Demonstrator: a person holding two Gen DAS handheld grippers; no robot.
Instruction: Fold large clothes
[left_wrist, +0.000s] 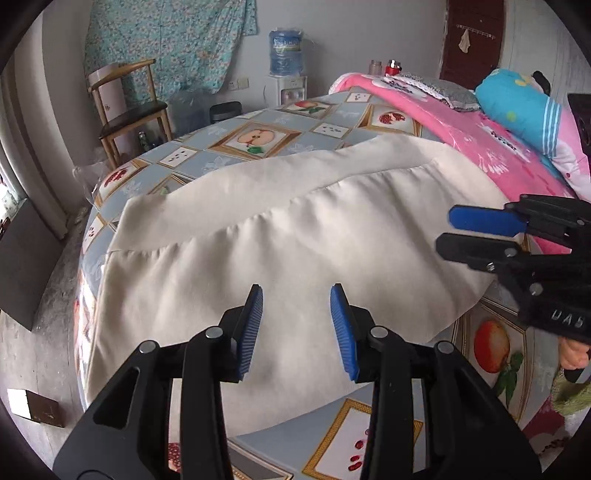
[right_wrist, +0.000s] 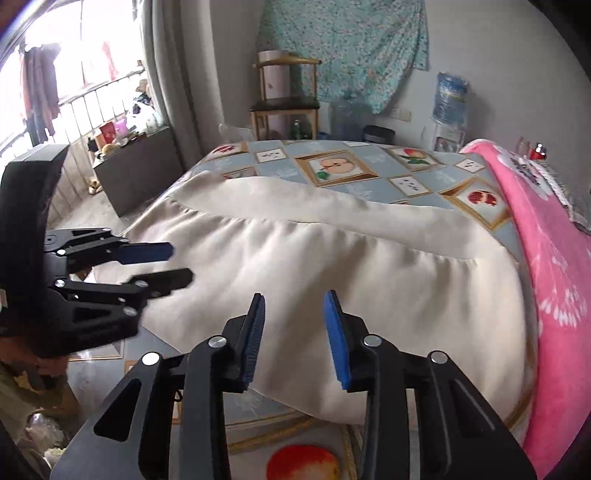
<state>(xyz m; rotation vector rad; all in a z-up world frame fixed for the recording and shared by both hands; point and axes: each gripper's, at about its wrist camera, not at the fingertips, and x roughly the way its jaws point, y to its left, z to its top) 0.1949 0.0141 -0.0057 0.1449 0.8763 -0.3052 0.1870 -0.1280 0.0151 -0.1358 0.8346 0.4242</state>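
Note:
A large cream garment (left_wrist: 295, 229) (right_wrist: 314, 266) lies spread over the bed, with a gathered seam running across it and a folded-over flap along its far side. In the left wrist view my left gripper (left_wrist: 296, 288) hovers open above the garment's near part, nothing between its blue pads (left_wrist: 255, 325). My right gripper (left_wrist: 447, 229) reaches in from the right over the garment's right edge. The right wrist view shows the right gripper (right_wrist: 295, 295) open over the garment's near edge, its jaws empty. The left gripper (right_wrist: 181, 263) stands open at the left, over the garment's left end.
The bed carries a blue-grey cover with fruit pictures (left_wrist: 317, 142) (right_wrist: 280, 171). A pink blanket (left_wrist: 480, 147) (right_wrist: 554, 277) and a blue plush pillow (left_wrist: 517, 103) lie along the right. A wooden chair (left_wrist: 125, 107) (right_wrist: 284, 92), a water dispenser (left_wrist: 286, 55) and a dark cabinet (right_wrist: 140, 166) stand beyond the bed.

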